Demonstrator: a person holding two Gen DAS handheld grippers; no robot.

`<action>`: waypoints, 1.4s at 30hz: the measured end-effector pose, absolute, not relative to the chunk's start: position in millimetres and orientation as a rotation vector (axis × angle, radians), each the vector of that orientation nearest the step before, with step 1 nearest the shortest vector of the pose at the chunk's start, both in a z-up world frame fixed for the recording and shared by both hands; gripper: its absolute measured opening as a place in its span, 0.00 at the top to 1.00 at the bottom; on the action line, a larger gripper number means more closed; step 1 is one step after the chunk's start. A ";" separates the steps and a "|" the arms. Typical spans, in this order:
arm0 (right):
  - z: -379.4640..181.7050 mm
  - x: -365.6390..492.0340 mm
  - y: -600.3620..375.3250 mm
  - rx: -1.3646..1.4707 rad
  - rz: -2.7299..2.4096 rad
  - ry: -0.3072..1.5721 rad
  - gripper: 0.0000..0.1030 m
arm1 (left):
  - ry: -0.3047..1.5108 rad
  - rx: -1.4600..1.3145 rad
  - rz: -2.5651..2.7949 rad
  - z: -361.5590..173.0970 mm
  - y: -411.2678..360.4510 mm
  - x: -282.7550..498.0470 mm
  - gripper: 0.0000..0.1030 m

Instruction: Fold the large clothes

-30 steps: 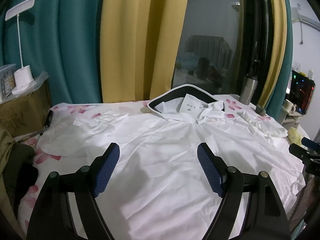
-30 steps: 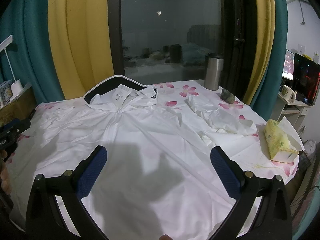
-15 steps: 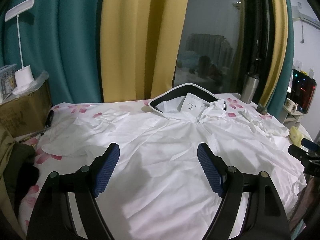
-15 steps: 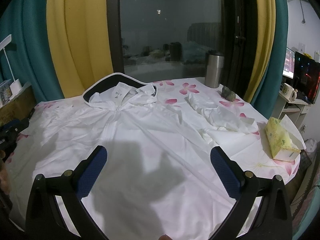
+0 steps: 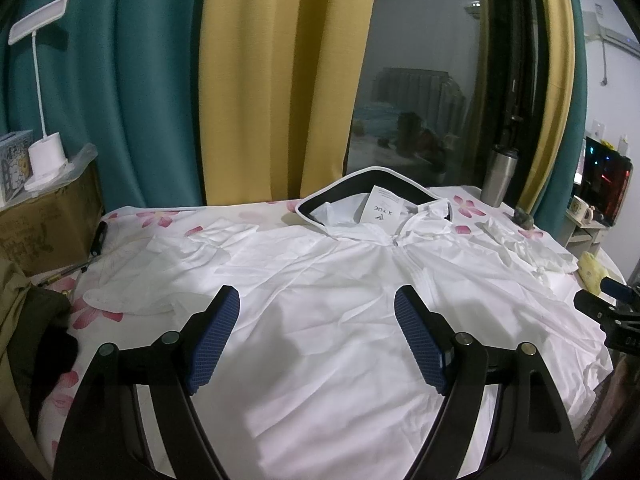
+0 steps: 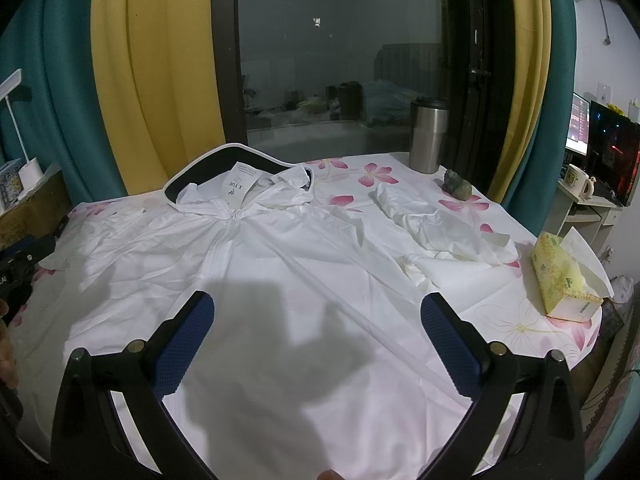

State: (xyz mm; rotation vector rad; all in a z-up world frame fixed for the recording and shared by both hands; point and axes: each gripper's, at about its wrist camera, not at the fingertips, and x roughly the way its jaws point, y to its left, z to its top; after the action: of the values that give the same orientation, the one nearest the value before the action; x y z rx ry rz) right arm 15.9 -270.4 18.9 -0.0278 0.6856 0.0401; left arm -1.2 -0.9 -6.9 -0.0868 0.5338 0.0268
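Two grippers hover over one big white zip-up jacket.
The left gripper and right gripper both gape wide, holding nothing.

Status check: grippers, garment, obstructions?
Left gripper and right gripper open, empty. White garment spread flat, unfolded. Tissue box and steel tumbler beside it.

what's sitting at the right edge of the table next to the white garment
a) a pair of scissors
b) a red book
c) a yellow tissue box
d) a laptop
c: the right wrist view shows a yellow tissue box with a tissue sticking out, beside the spread white garment.
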 end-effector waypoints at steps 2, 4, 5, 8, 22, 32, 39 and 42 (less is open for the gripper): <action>18.7 15.3 -270.2 -0.028 0.041 0.684 0.01 | 0.534 -0.091 0.027 -6.5 -0.6 -0.4 0.20; 18.7 15.8 -270.4 -0.029 0.041 0.684 0.01 | 0.534 -0.090 0.027 -6.7 -0.5 -0.8 0.20; 19.1 16.1 -270.6 -0.028 0.041 0.685 0.01 | 0.534 -0.088 0.027 -6.4 -1.1 -0.4 0.20; 19.2 16.1 -270.4 -0.028 0.040 0.685 0.01 | 0.534 -0.091 0.026 -6.3 -0.6 0.0 0.20; 18.9 16.4 -270.2 -0.028 0.042 0.687 0.01 | 0.535 -0.089 0.025 -5.9 -0.9 0.0 0.20; 18.3 17.3 -269.5 -0.028 0.044 0.690 0.01 | 0.535 -0.088 0.026 -6.2 -1.5 -0.2 0.20; 14.8 20.5 -269.9 -0.031 0.047 0.699 0.01 | 0.547 -0.072 0.010 -4.1 -8.0 5.3 0.20; 8.2 27.4 -271.8 -0.033 0.046 0.717 0.01 | 0.574 -0.064 0.005 -8.2 -10.9 16.8 0.20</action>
State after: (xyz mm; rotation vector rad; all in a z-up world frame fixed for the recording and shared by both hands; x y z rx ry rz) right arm 27.4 -271.8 8.2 -0.0334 0.7174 0.0455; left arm 16.8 -10.9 -8.2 -0.0636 0.5742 0.0052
